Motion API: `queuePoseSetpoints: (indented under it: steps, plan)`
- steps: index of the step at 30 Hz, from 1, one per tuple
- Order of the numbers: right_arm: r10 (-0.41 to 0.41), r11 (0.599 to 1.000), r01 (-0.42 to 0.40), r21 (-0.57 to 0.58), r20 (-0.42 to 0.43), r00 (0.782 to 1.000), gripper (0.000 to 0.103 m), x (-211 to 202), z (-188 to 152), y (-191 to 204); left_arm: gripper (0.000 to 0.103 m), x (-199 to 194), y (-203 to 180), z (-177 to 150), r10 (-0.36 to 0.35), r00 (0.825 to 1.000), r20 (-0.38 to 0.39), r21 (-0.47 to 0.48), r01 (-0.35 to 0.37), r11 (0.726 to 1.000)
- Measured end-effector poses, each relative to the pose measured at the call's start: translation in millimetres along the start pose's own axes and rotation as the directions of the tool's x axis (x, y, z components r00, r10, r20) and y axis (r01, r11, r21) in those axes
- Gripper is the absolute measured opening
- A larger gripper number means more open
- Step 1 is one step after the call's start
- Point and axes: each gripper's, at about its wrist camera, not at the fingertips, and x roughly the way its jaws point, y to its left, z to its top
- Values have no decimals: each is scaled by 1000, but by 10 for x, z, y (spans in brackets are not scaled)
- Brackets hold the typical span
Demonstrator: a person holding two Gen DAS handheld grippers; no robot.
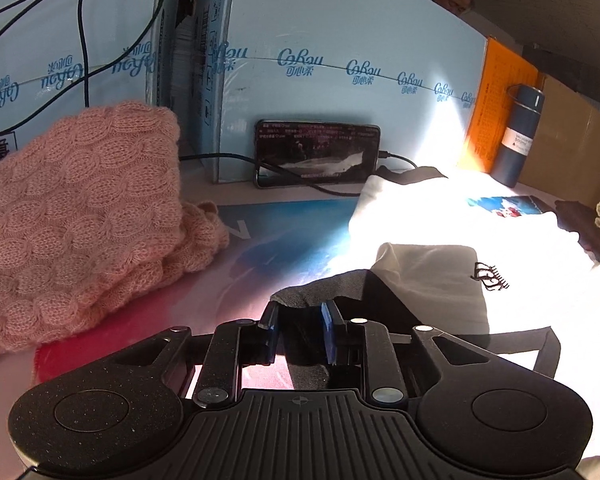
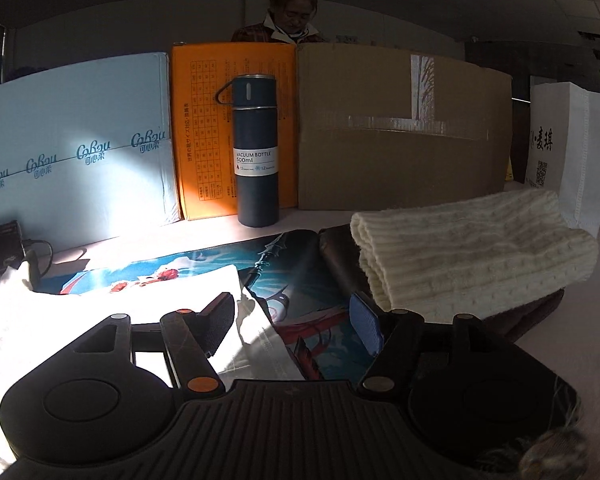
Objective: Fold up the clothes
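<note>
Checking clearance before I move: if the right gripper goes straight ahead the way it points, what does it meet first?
Probably the white garment's edge, lying between the open fingers of the right gripper, then the printed mat. The vacuum bottle stands farther on; depth is unclear.

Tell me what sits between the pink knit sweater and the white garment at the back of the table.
In the left wrist view, a phone with its cable leans against the pale blue box, between the pink knit sweater and the white garment.
</note>
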Motion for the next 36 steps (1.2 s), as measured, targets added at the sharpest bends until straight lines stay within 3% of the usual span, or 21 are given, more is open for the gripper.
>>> queuePoseSetpoints:
  steps: [2,3,5,7,10,14,17,19,24,29,32,36]
  plan:
    - [21,1000,-21,-12,28,999,72,-252,-87,-69,85,-165,-52,-14,60,996,64,19,-61,998]
    - [40,999,-39,-21,45,998,75,-385,-138,-82,86,-265,-82,-22,57,994,96,26,-60,998]
    - [92,995,-89,-41,82,992,91,-644,-245,-98,87,-456,-155,-36,30,990,141,43,-37,998]
    - [185,982,-178,-67,121,975,102,-886,-363,-91,92,-641,-271,-81,-21,983,183,78,7,997]
    - [306,947,-288,-142,124,944,103,-1167,-548,-25,95,-904,-522,-216,-135,965,227,190,92,977]
    - [398,893,-375,-250,48,916,103,-1373,-748,90,96,-1174,-849,-456,-302,928,220,351,214,912]
    - [454,850,-439,-291,-17,891,103,-1482,-864,131,96,-1287,-1024,-615,-380,907,182,403,283,870]
    - [469,827,-458,-327,-47,882,103,-1560,-942,144,96,-1304,-1101,-714,-382,911,156,430,285,857]
    - [455,784,-445,-433,-86,886,103,-1753,-1119,180,96,-1321,-1273,-957,-349,932,95,494,260,829]
    - [471,680,-435,-591,-103,876,103,-1923,-1312,295,96,-1288,-1305,-1103,-243,965,94,504,164,848]
    - [475,605,-430,-670,-130,871,103,-1941,-1464,375,96,-1267,-1292,-1144,-234,968,91,489,161,858]
    - [526,530,-454,-716,-142,838,103,-1934,-1594,509,96,-1281,-1267,-1159,-240,966,96,473,168,865]
